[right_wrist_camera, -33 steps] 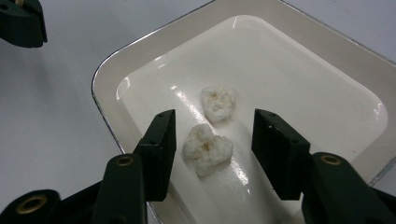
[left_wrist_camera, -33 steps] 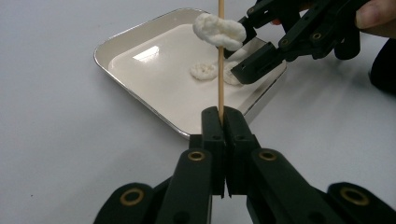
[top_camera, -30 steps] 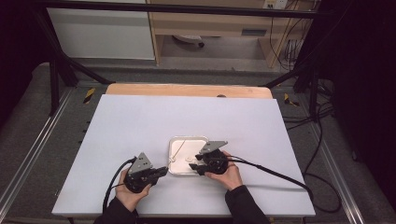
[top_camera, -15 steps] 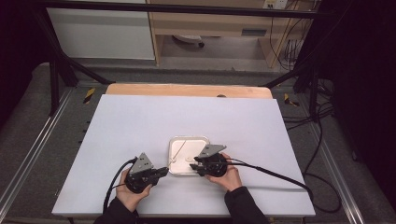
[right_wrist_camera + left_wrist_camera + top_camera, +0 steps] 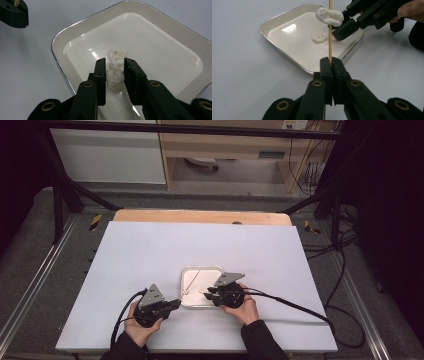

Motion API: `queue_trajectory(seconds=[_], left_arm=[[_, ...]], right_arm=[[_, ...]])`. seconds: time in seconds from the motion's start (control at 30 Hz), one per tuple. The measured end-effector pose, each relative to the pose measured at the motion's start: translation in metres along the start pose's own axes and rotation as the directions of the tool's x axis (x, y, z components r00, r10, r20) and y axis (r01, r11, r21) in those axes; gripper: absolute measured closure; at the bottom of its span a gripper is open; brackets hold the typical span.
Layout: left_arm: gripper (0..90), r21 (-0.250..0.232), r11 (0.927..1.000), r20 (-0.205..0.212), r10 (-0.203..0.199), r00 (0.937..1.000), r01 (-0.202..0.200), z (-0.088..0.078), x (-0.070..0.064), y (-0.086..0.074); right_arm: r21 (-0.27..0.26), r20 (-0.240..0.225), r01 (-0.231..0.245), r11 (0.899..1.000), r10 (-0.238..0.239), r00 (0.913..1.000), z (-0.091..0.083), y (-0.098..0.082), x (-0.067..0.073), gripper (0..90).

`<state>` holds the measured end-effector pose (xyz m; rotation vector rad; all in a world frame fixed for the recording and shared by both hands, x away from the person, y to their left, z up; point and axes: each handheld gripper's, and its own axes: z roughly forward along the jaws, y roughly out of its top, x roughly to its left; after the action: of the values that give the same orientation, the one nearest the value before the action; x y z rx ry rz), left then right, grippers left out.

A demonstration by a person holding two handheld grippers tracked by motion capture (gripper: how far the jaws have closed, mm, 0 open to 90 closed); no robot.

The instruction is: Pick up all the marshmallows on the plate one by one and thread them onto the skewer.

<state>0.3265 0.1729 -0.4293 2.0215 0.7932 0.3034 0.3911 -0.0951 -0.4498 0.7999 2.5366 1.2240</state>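
Left gripper (image 5: 329, 65): jaws together, clamped on the lower end of a wooden skewer (image 5: 330, 37); skewer stands nearly upright in the left gripper view, over the near edge of the tray (image 5: 287, 17).
Right gripper (image 5: 114, 67): jaws have just been closing; a white piece (image 5: 114, 75) sits between them and the pads meet its sides, so I read it as gripped.
Where the white piece is: in the left gripper view it hangs on the skewer, high up the stick (image 5: 330, 16), above the tray, with the right gripper (image 5: 342, 28) just beside it.
Loose piece: one round, flat white piece (image 5: 319, 37) lies on the tray floor, apart from both grippers.
Tray: cream, shallow, metal-rimmed; in the high view it lies on the white table (image 5: 150, 255) between the two hands (image 5: 202, 282).
Done so far (judgement): one piece is on the stick, though I cannot tell whether it is being pushed further on or pulled off.
Left to do (judgement): if threading, seat this piece lower, then fetch the loose one; if stripping, slide it off the top into the tray.
Uncertain: what the pieces are made of; soft and lumpy, possibly food.
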Motion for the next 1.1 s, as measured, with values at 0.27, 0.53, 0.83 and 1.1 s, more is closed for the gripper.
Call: queue_trajectory(seconds=[0.27, 0.53, 0.83, 1.1], left_arm=[[88.4, 0.0, 1.0, 0.005, 0.007, 1.0, -0.007, 0.0, -0.001, 0.0], [88.5, -0.001, 0.9999, 0.01, 0.012, 0.9999, -0.012, 0.001, -0.002, 0.0], [88.4, 0.001, 0.9999, 0.019, 0.017, 0.9997, -0.017, 0.002, -0.003, 0.001], [88.4, -0.001, 0.9997, 0.027, 0.023, 0.9994, -0.023, 0.003, -0.006, 0.001]], right_arm=[[-0.05, -0.029, -0.047, 0.998, 0.045, 0.9985, -0.018, 0.009, -0.005, 73.1], [-0.126, -0.063, -0.127, 0.984, 0.12, 0.9908, -0.04, 0.012, -0.015, 73.3], [-0.204, -0.101, -0.186, 0.961, 0.169, 0.9805, -0.065, 0.013, -0.024, 73.3], [-0.272, -0.14, -0.219, 0.937, 0.186, 0.9724, -0.082, 0.017, -0.027, 73.3]])
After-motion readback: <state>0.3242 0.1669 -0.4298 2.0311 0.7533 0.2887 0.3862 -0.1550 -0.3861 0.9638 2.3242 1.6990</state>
